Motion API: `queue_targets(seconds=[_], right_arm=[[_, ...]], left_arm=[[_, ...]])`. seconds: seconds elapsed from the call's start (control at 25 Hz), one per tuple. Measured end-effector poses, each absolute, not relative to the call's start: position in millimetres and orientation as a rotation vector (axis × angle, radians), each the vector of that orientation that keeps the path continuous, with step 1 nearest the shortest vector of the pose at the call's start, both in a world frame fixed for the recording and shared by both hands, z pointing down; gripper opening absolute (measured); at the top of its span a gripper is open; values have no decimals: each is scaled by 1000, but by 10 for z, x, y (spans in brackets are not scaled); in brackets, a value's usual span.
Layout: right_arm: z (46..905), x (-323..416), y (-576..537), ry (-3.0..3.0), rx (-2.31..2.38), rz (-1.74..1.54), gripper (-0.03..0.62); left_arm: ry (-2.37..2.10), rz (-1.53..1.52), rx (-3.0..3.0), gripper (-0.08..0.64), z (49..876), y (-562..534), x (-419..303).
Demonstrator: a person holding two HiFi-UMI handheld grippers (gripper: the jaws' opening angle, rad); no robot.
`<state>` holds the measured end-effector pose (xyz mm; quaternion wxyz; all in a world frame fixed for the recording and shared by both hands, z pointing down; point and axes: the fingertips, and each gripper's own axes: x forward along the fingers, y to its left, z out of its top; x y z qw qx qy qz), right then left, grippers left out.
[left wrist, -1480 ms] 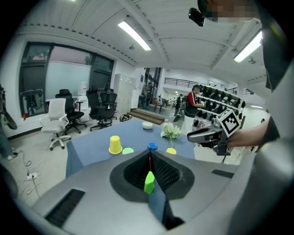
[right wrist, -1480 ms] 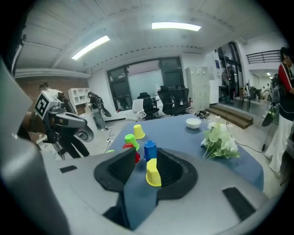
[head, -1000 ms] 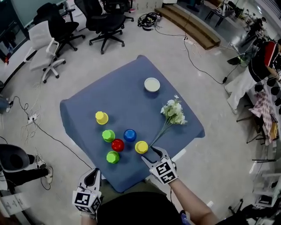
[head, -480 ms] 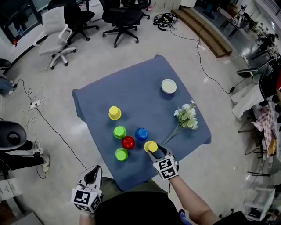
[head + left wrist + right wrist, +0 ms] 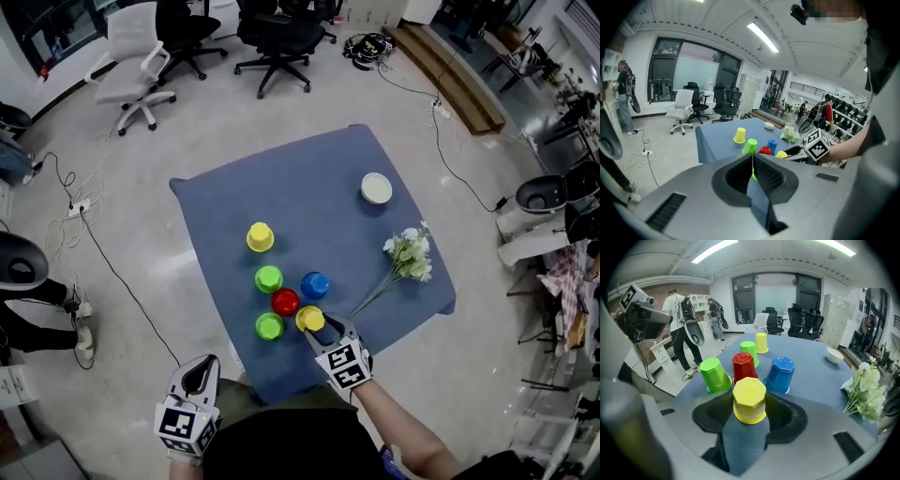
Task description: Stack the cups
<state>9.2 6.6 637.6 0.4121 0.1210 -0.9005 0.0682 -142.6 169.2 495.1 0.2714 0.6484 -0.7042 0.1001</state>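
Observation:
Several upside-down cups stand on the blue table [image 5: 309, 178]: a yellow cup [image 5: 260, 236] farthest back, a green cup [image 5: 268, 278], a blue cup [image 5: 315, 285], a red cup [image 5: 285, 302], a second green cup [image 5: 270, 326] and a near yellow cup [image 5: 310, 320]. My right gripper [image 5: 319, 327] has just been closing; the near yellow cup [image 5: 749, 398] stands between its pads, which touch it on both sides. The cup still rests on the cloth. My left gripper [image 5: 199, 368] hangs shut and empty off the table's near left edge, its jaws [image 5: 752, 164] pressed together.
A white bowl [image 5: 376, 187] sits at the table's far right, and a bunch of white flowers [image 5: 409, 255] lies right of the cups. Office chairs [image 5: 131, 66] and floor cables [image 5: 94, 253] surround the table. People [image 5: 679, 329] stand beyond its left side.
My right gripper has moved forward and down over the near yellow cup, and its jaws have closed in on it. The left gripper stays low at the left. The cups have not moved.

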Motion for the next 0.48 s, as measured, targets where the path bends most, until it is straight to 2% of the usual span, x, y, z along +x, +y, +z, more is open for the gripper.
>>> queue_targets(seconds=[0.48], right_arm=[[6402,-136,370,-2276,196,117,224]], left_arm=[[-1922,244,1694,11,5003,1899,-1469]])
